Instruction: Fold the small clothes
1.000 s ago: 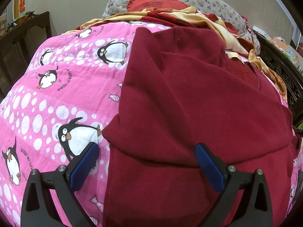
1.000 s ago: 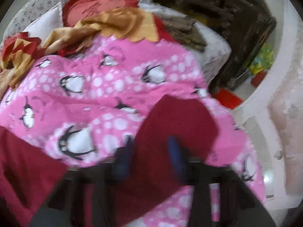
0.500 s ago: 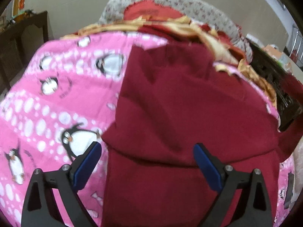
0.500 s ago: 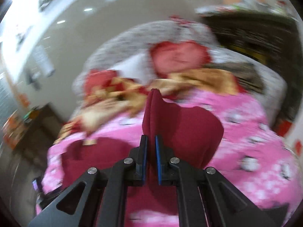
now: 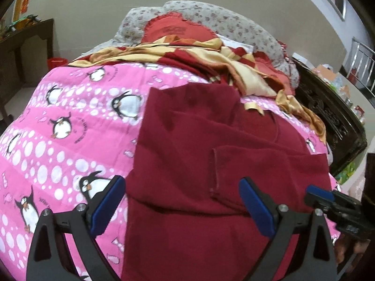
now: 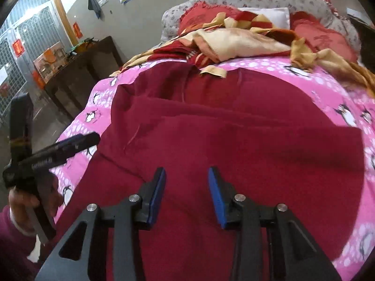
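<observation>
Both grippers open over the half-folded maroon garment

The right gripper (image 6: 187, 193) hovers with jaws parted and empty, the maroon garment (image 6: 234, 145) directly beneath and ahead on the pink penguin quilt (image 6: 337, 98). The left gripper (image 5: 181, 207) is spread wide over its near edge. For a neat next fold, pinch the hem corners squarely and lift evenly, keeping the folded sleeve (image 5: 269, 171) flat.

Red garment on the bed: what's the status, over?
Left gripper and right gripper open, empty. Red garment partly folded, flat on penguin quilt. Nothing blocking.
</observation>
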The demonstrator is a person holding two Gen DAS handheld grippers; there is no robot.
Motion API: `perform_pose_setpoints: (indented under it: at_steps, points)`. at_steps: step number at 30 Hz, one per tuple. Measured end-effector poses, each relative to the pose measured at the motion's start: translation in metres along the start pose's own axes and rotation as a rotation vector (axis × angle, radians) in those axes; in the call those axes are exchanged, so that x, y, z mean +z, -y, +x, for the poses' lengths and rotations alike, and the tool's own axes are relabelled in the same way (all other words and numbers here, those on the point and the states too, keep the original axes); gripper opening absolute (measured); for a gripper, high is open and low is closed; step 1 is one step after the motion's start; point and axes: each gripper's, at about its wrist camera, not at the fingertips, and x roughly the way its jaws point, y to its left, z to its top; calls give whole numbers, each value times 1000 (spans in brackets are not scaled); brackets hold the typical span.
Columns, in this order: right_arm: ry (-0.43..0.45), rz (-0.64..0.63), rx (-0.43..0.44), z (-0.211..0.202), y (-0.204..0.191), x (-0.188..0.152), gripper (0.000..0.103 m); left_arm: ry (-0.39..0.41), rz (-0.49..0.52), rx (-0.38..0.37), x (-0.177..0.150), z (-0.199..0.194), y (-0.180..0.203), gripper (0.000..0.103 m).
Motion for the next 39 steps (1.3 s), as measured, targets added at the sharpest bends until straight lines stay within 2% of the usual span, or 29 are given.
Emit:
perform_pose_setpoints:
  at_steps: [2,5,10,11,12,13,15,16,17,20,23,28,29,30,35,37,38,39]
  points:
    - [29,23,-9,-20,9,-4,42,-11,12,-11,4,9,7,100]
    - [76,72,-67,-51,29,-20,46,-61,44,-37,6,31,25,100]
    - [110,204,-152,-88,68,-42,46,-118,74,-10,6,68,46,97]
    - [109,233,-166,-90,76,-45,46,-121,74,-1,6,72,50,89]
    - [106,271,-181,-93,86,-49,47,-126,82,6,6,75,53,75]
    - [105,292,-186,-93,92,-49,47,-130,101,29,7,76,57,66]
    - [107,329,-196,-95,103,-52,47,-121,125,66,10,74,60,22]
    - [109,342,-205,-96,106,-53,47,-113,126,66,14,69,57,15]
    - [113,353,-213,-96,109,-53,47,-100,101,27,22,60,50,12]
    - [141,383,-205,-95,113,-46,47,-74,22,-53,40,38,31,11]
    - [152,403,-199,-93,116,-42,47,-84,16,-82,43,28,24,12]
    - [157,401,-171,-90,110,-40,47,-90,51,-44,27,25,20,11]
    - [150,392,-172,-89,108,-40,47,-82,54,-26,23,24,17,8]
    - [148,387,-174,-89,107,-40,47,-81,53,-18,21,24,14,4]
    - [144,404,-175,-89,110,-44,47,-73,18,-6,24,19,-5,3]
    - [147,411,-169,-90,111,-45,47,-56,3,-27,27,12,-9,4]
    - [147,412,-166,-90,111,-46,47,-53,-4,-47,29,9,-9,9]
    - [146,411,-165,-89,111,-46,47,-58,-4,-70,29,8,-7,21]
